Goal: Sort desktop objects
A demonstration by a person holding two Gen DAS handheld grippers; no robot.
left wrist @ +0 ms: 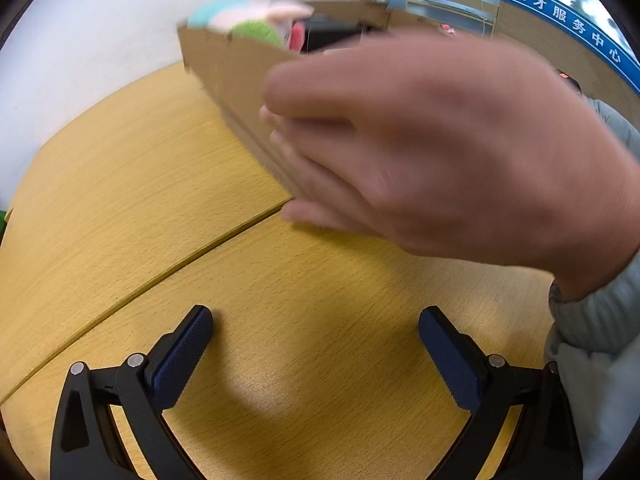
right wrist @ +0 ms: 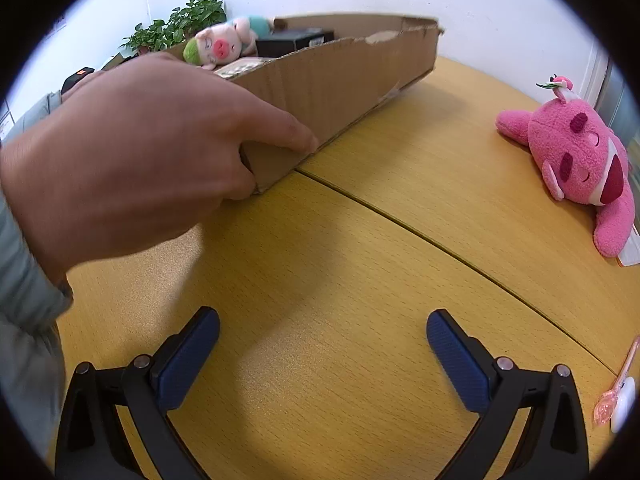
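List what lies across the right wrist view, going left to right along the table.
Bare hand gripping the box corner → cardboard box holding a pig plush → pink plush bear → pink spoon at the right edge.

The table (right wrist: 360,280) is yellow wood-grain, made of two tops that meet along a curved dark seam running across it. A long, shallow cardboard box (right wrist: 340,76) with a torn upper edge lies on the far top, its near corner reaching the seam; in the left wrist view the box (left wrist: 240,76) is blurred and its near end seems slightly off the surface. A pink plush toy (right wrist: 580,156) lies on its side toward the right edge, well apart from the box. At the near right edge rest a small pink spoon (right wrist: 616,384) and a white object just beside it
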